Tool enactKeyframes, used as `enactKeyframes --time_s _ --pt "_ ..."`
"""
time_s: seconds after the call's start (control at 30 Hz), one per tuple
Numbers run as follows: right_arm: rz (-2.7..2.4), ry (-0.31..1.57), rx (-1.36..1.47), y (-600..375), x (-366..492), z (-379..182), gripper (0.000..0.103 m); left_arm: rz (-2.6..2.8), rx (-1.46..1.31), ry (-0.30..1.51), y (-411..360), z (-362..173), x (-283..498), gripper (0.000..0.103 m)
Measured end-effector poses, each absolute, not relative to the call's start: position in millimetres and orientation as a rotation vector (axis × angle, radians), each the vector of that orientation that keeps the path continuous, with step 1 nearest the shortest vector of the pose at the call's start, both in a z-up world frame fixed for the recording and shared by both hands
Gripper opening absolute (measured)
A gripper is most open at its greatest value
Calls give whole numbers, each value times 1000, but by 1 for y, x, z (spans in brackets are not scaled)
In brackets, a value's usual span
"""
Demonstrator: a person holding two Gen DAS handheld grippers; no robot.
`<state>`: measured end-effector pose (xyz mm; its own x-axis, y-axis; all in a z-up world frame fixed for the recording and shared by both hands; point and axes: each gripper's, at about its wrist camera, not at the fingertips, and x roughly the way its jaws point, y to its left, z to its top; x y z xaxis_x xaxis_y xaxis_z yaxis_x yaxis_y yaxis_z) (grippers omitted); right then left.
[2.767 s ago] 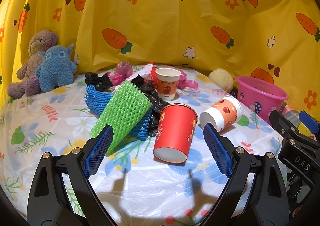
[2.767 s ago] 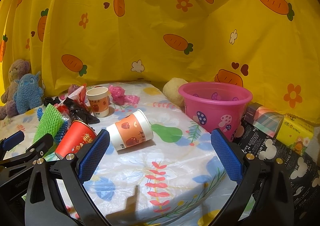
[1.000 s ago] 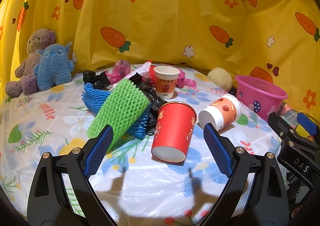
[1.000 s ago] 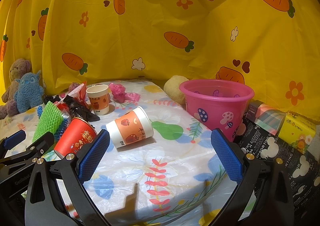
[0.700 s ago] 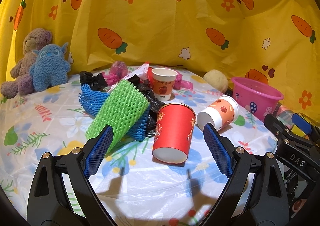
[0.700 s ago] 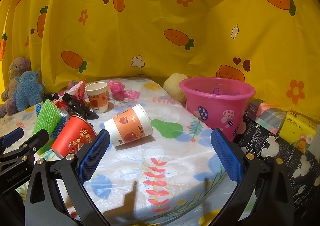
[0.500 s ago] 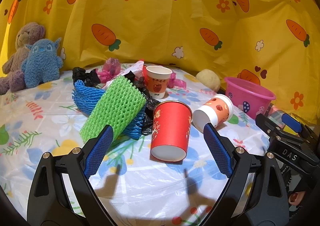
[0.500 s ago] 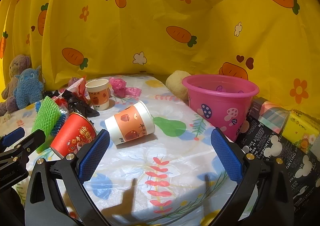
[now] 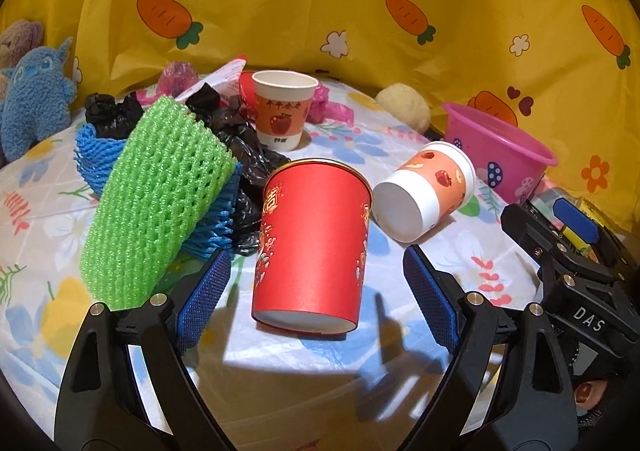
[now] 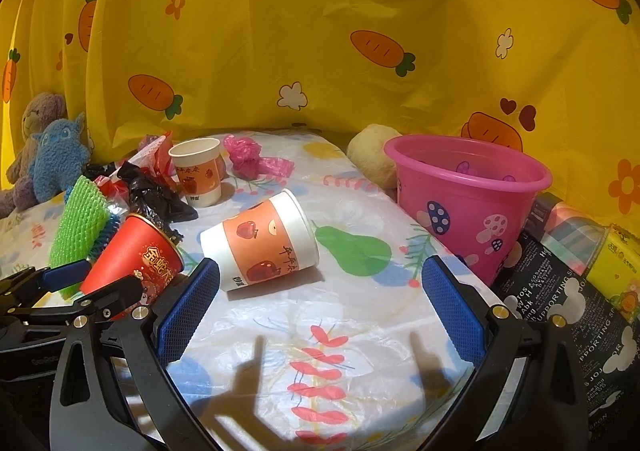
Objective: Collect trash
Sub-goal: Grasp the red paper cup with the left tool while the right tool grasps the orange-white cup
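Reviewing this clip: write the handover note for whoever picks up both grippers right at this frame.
Left gripper: jaws closing, either side of the tipped red cup, pads not yet touching it.
Right gripper: open, empty, facing the fallen apple-print cup.
Trash on the table: both those cups, an upright paper cup, green foam net over blue foam net, black plastic bags, pink plastic scraps.
Pink bucket stands at the right edge of the table; what is inside it cannot be made out.
Done: nothing visibly collected.
Left: grip the red cup, bin it, then the rest.
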<state>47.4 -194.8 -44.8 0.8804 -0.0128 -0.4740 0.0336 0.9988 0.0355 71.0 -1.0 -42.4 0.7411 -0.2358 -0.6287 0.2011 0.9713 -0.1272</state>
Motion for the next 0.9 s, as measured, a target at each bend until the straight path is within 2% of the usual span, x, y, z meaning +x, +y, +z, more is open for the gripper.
enactKeyframes --time_s 0.1,0.13,0.17,0.67,0.9 --pt "31 527 43 -196 60 -50 98 -242 -57 740 -3 -50 81 73" --pt "42 542 51 -196 65 -52 98 -245 -60 752 -4 -52 84 64" --pt "49 554 54 -197 70 -54 98 -250 -64 760 -4 -54 86 61" --pt "163 601 -32 -173 103 -55 98 -194 -152 603 27 -13 49 59" --pt "162 651 -91 -158 121 -60 98 -178 -168 585 34 -6 45 59"
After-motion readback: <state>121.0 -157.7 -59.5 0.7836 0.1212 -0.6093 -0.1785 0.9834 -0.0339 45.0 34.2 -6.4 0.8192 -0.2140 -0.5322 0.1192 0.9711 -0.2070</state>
